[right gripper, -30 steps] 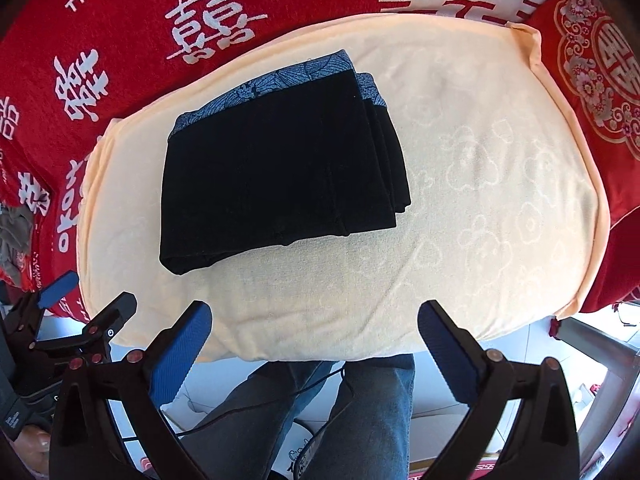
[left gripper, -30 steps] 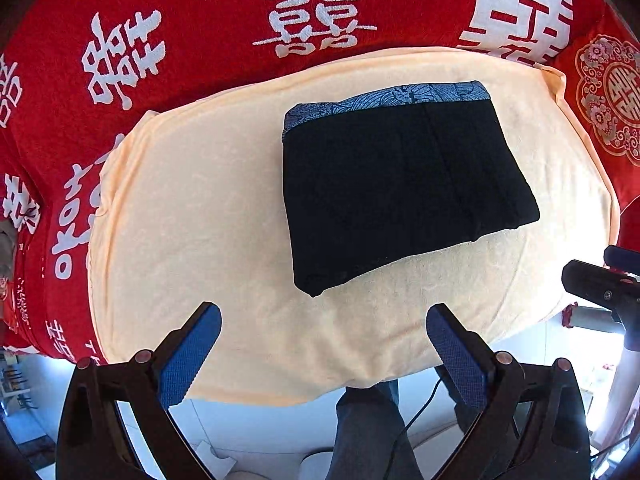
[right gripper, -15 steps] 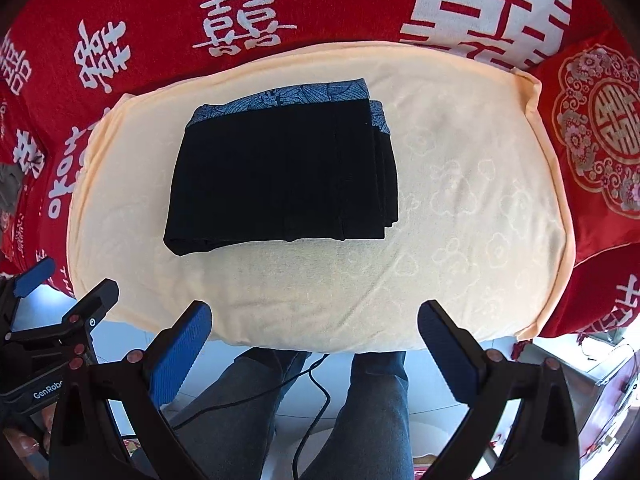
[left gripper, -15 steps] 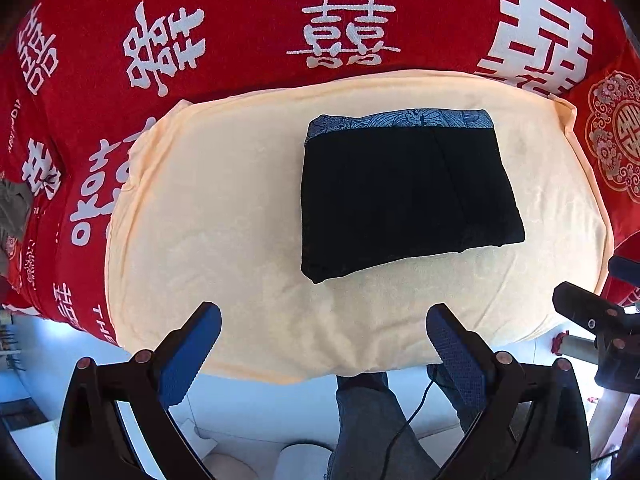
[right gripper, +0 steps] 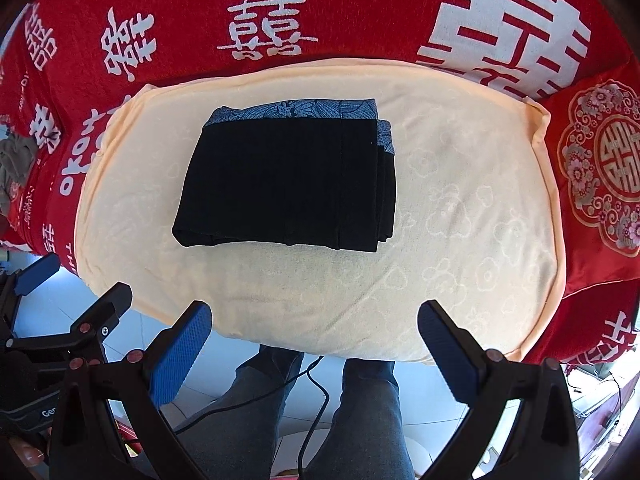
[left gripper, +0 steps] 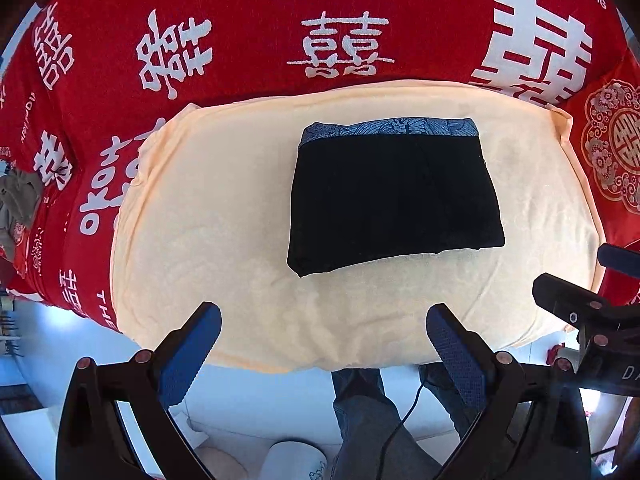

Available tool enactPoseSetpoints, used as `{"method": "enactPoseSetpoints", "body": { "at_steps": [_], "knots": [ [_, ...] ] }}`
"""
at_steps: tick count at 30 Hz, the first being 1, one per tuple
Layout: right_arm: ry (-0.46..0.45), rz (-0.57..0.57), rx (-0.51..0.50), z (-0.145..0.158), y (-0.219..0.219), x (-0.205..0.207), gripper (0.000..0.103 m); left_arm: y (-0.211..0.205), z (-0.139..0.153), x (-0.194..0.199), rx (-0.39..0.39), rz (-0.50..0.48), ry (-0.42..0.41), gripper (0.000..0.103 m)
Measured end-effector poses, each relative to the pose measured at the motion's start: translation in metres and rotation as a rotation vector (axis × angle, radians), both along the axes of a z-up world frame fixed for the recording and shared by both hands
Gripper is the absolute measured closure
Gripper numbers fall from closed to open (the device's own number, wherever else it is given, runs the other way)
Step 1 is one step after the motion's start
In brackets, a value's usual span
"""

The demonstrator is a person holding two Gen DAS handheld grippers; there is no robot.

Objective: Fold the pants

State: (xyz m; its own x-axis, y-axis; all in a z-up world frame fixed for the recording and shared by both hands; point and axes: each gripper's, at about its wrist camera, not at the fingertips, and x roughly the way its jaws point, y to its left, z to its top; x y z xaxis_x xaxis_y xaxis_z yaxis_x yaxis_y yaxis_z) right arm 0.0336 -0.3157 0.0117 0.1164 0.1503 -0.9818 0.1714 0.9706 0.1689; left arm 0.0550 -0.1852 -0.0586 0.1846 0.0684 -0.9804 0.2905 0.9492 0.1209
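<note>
Left wrist view: the left tool (left gripper: 322,338) hangs wide open and empty above the near edge of a peach towel (left gripper: 208,208) — the folded black pants (left gripper: 394,196) lie on it, waistband away.

Right wrist view: the right tool (right gripper: 314,336) — equally spread, gripping nothing — faces the pants (right gripper: 288,178), well apart.

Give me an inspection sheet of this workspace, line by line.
Surface: peach towel spread over a red cloth with white characters.
Job's things: black pants folded into a compact stack, patterned waistband at the far edge.
Clutter: grey rag at the far left.
Grippers: left gripper and right gripper both open, empty, clear of the pants.
Cables: black cable by the person's legs.
Surroundings: pale floor below.
</note>
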Motion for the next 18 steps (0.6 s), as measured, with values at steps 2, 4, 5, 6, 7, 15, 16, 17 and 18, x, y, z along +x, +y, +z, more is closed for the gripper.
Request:
{"method": "enactPoseSetpoints", "body": {
  "at_steps": [2,4,5,6,7,15,16,17,18],
  "knots": [
    [-0.005,0.000,-0.001,0.0010,0.0007,-0.0007,0.000,0.0005,0.0005,-0.0013,0.007,-0.002,-0.001,0.000],
    [-0.006,-0.001,0.004,0.0010,0.0018,-0.0014,0.000,0.0008,0.0008,-0.0025,0.012,-0.003,-0.002,0.000],
    [-0.007,-0.002,0.004,0.0007,0.0023,-0.0017,0.000,0.0010,0.0008,-0.0028,0.015,-0.003,-0.002,0.000],
    [-0.006,-0.001,0.001,0.0006,0.0022,-0.0013,0.000,0.0014,0.0008,-0.0032,0.017,-0.006,-0.002,0.000],
    [-0.007,0.001,0.000,0.0007,0.0028,-0.0012,0.000,0.0017,0.0009,-0.0033,0.019,-0.007,-0.003,0.000],
    [-0.003,-0.004,0.002,0.0010,0.0051,-0.0029,0.000,0.0019,0.0014,-0.0036,0.025,-0.016,-0.010,0.000],
    [-0.003,-0.004,0.001,0.0009,0.0051,-0.0030,0.000,0.0018,0.0014,-0.0037,0.024,-0.018,-0.009,0.000],
    [-0.003,-0.006,-0.001,0.0010,0.0050,-0.0029,0.000,0.0016,0.0014,-0.0038,0.023,-0.020,-0.009,0.000],
    [-0.002,-0.008,-0.002,0.0004,0.0052,-0.0040,0.000,0.0020,0.0013,-0.0036,0.023,-0.021,-0.009,0.000]
  ]
}}
